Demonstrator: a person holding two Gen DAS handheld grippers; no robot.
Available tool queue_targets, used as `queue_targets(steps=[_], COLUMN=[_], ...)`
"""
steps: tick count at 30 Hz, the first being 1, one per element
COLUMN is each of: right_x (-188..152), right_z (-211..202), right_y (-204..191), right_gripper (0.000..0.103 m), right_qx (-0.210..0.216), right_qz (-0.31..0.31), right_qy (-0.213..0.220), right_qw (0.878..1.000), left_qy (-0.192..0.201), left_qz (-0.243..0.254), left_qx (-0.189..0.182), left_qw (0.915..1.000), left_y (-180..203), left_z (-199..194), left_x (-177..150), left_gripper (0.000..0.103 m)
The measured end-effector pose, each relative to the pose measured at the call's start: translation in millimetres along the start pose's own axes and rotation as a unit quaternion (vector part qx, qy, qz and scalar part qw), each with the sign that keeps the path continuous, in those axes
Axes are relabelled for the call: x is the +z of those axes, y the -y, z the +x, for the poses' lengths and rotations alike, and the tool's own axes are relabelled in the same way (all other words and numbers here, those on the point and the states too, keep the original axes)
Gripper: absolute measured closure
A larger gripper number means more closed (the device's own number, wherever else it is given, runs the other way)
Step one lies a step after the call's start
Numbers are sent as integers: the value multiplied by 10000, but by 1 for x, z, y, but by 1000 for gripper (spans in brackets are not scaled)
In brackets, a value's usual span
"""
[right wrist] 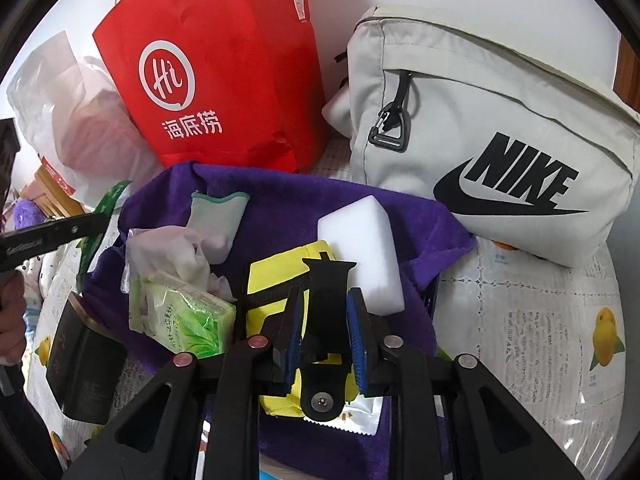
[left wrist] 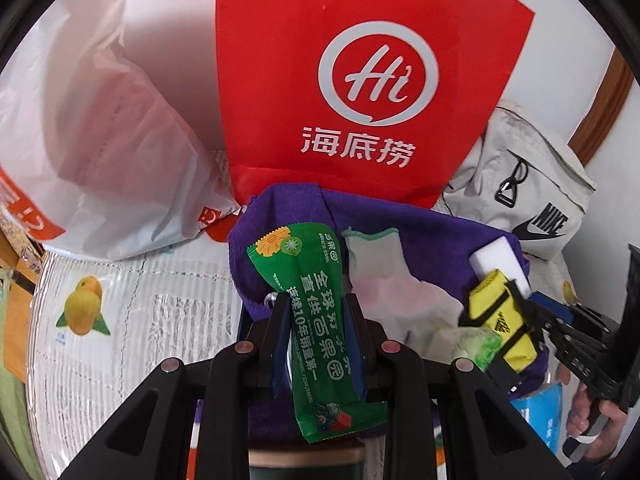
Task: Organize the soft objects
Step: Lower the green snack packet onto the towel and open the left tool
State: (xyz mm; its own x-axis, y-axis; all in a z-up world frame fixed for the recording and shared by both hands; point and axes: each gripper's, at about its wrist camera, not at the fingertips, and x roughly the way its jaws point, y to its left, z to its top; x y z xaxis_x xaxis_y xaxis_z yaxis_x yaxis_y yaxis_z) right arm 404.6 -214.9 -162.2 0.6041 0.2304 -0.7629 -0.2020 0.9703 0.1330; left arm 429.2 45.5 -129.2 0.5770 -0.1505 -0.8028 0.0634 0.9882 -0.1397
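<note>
My left gripper (left wrist: 316, 300) is shut on a green snack packet (left wrist: 316, 320), holding it above a purple towel (left wrist: 420, 224). My right gripper (right wrist: 325, 294) is shut on the black strap (right wrist: 326, 280) of a yellow pouch (right wrist: 276, 276); the pouch also shows in the left wrist view (left wrist: 500, 312). On the towel (right wrist: 288, 196) lie a white sponge block (right wrist: 362, 240), a grey-white glove (right wrist: 218, 216), crumpled white plastic (right wrist: 168, 252) and a green tissue pack (right wrist: 184, 312). The right gripper shows in the left wrist view (left wrist: 548, 312).
A red paper bag (left wrist: 360, 80) stands behind the towel against the wall. A white plastic bag (left wrist: 100, 140) lies to its left, a beige Nike bag (right wrist: 500, 152) to its right. The table has a fruit-printed cover (left wrist: 120, 320). A dark box (right wrist: 84, 360) sits at the towel's left.
</note>
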Motion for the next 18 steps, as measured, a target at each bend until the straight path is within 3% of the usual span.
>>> queue_targets(steps=[3, 13, 18], right_x=[-1, -6, -9], right_z=[-4, -24, -34], right_y=[0, 1, -4], right_gripper=[71, 70, 70], right_qx=[5, -59, -25], right_qz=[-34, 0, 26], right_qy=[47, 207, 256], right_qw=[10000, 9998, 9997], left_qy=[-84, -240, -185], left_qz=[5, -31, -137], left_qx=[3, -30, -334], left_qw=[10000, 9997, 9992], left_y=[-1, -1, -3], left_z=[10, 31, 30], left_x=[5, 1, 1], left_gripper=[78, 74, 57])
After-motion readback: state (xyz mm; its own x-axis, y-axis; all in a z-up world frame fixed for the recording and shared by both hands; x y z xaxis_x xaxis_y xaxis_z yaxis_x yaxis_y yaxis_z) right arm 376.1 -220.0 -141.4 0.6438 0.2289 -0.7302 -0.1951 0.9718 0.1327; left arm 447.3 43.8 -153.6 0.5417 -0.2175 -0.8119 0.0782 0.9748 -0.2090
